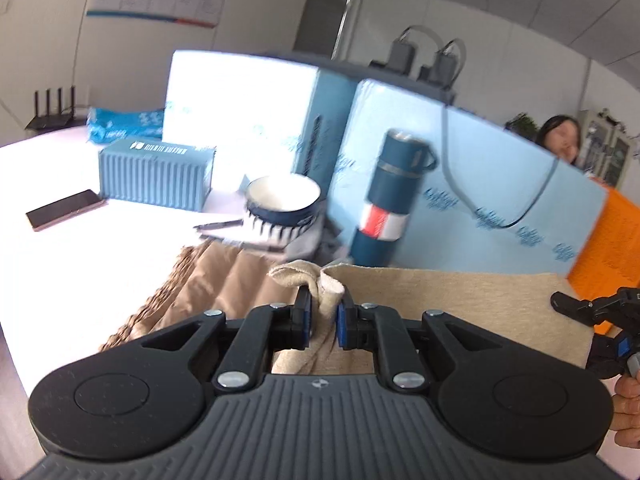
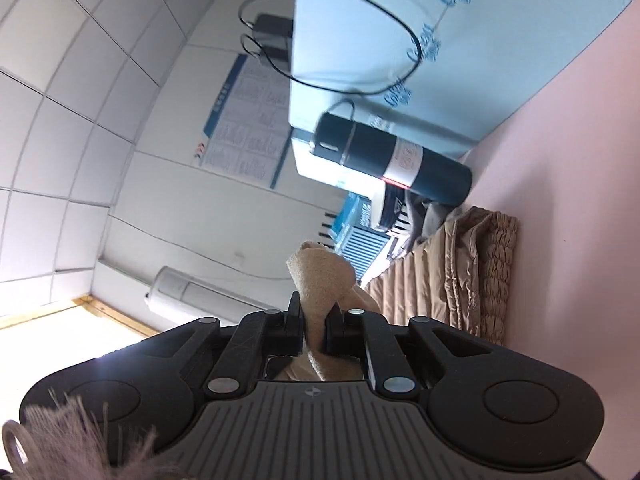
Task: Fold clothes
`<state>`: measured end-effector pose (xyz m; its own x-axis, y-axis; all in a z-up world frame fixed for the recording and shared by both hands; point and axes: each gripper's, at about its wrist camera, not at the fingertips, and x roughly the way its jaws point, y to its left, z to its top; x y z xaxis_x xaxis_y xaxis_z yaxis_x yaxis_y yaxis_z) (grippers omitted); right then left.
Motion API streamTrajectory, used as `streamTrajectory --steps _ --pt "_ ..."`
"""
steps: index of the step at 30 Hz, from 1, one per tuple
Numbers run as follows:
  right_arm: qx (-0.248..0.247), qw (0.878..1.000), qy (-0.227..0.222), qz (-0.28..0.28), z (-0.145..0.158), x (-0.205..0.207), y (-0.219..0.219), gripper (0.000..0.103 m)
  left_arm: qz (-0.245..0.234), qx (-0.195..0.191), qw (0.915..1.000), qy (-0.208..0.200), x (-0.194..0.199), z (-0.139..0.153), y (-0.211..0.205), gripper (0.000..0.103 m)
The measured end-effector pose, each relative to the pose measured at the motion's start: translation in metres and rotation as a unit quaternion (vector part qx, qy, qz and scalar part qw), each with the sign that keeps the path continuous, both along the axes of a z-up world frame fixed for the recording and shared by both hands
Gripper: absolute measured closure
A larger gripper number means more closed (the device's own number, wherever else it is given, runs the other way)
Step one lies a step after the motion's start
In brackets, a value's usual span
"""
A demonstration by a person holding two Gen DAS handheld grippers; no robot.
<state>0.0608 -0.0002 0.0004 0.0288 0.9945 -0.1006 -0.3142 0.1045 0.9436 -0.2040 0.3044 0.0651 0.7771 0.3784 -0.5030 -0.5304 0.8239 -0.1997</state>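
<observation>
White desk (image 1: 80, 264) under you, pale blue foam boards (image 1: 480, 168) standing along the back edge, tiled wall behind. Clutter at the rear: ribbed blue box (image 1: 156, 176), dark flask (image 1: 394, 192) upright against the boards, bowl (image 1: 282, 204) on a small pile, phone (image 1: 64, 210) off to the left.

Task's thing: beige cloth (image 1: 472, 312), lifted off the desk and stretched roughly level between your two claws. Its top edge runs left to right across the left wrist view, so the long axis lies along the line joining the claws. Rest of it hangs below the claws, mostly hidden.

A tan quilted garment (image 2: 452, 272) lies flat on the desk, just past the cloth, in front of the flask. Can't tell whether the hanging cloth touches it.

Left claw (image 1: 324, 318): nearly closed, pinching a bunched corner of the cloth between the blue pads; a tuft pokes out past the tips.
Right claw (image 2: 314, 330): same, near shut on the opposite corner, view rolled sideways and pointing about level. It shows at the right edge of the left wrist view, level with the cloth's top edge.

Judgement: each claw owns one corner, neither nearer. Next move likely hinges on keeping that edge taut and parallel to the desk's back edge while you lay it down or fold it over. Watch the flask and bowl; they're close behind.
</observation>
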Motion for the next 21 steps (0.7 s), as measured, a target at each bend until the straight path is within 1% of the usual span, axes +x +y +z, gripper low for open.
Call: streamTrajectory --steps 1,2,3,4,5,6,7,8,9,10,12,14,16,17,19,20,21 --pt "-0.032 0.999 -0.006 -0.006 -0.007 0.003 0.013 0.089 0.021 -0.004 0.9988 0.044 0.012 -0.013 0.012 0.081" --pt "-0.079 0.996 -0.021 -0.024 -0.011 0.005 0.023 0.085 0.045 -0.001 0.995 0.089 0.021 -0.024 0.02 0.075" --pt "-0.146 0.986 -0.053 -0.056 -0.011 0.003 0.03 0.077 0.075 0.007 0.989 0.127 0.027 -0.032 0.025 0.06" --pt "-0.217 0.968 -0.087 -0.089 -0.011 0.0 0.035 0.053 0.107 0.012 0.9808 0.163 0.032 -0.038 0.028 0.039" --pt "-0.278 0.945 -0.122 -0.119 -0.009 -0.004 0.038 0.034 0.137 0.018 0.9712 0.194 0.036 -0.043 0.03 0.03" --pt "-0.335 0.917 -0.157 -0.147 -0.008 -0.01 0.041 0.031 0.157 0.024 0.9656 0.206 0.036 -0.044 0.028 0.023" --pt "-0.374 0.894 -0.181 -0.166 -0.007 -0.015 0.041 0.029 0.164 0.03 0.965 0.202 0.031 -0.043 0.024 0.022" --pt "-0.394 0.881 -0.194 -0.177 -0.006 -0.021 0.038 0.028 0.159 0.032 0.9672 0.195 0.027 -0.041 0.018 0.022" --pt "-0.402 0.875 -0.198 -0.183 -0.005 -0.027 0.034 0.026 0.155 0.033 0.9691 0.189 0.023 -0.038 0.011 0.021" --pt "-0.408 0.871 -0.2 -0.188 -0.004 -0.033 0.03 0.021 0.15 0.035 0.9699 0.188 0.021 -0.036 0.003 0.02" --pt "-0.406 0.867 -0.203 -0.206 0.003 -0.052 0.024 0.016 0.147 0.039 0.97 0.19 0.015 -0.031 -0.014 0.019" --pt "-0.402 0.863 -0.208 -0.224 0.01 -0.072 0.018 0.006 0.146 0.038 0.9685 0.198 0.015 -0.029 -0.031 0.017" --pt "-0.394 0.859 -0.225 -0.238 0.018 -0.094 0.015 0.003 0.146 0.033 0.9671 0.206 0.016 -0.029 -0.045 0.016" --pt "-0.394 0.854 -0.237 -0.243 0.021 -0.104 0.014 0.001 0.147 0.029 0.9659 0.211 0.016 -0.031 -0.052 0.015" --pt "-0.411 0.835 -0.269 -0.249 0.027 -0.129 0.022 0.0 0.145 0.021 0.9647 0.219 0.017 -0.035 -0.062 0.015" --pt "-0.417 0.829 -0.283 -0.241 0.028 -0.14 0.024 0.0 0.144 0.019 0.9647 0.22 0.016 -0.037 -0.066 0.015" --pt "-0.417 0.83 -0.292 -0.225 0.028 -0.148 0.025 0.0 0.142 0.017 0.9649 0.22 0.015 -0.039 -0.071 0.015"
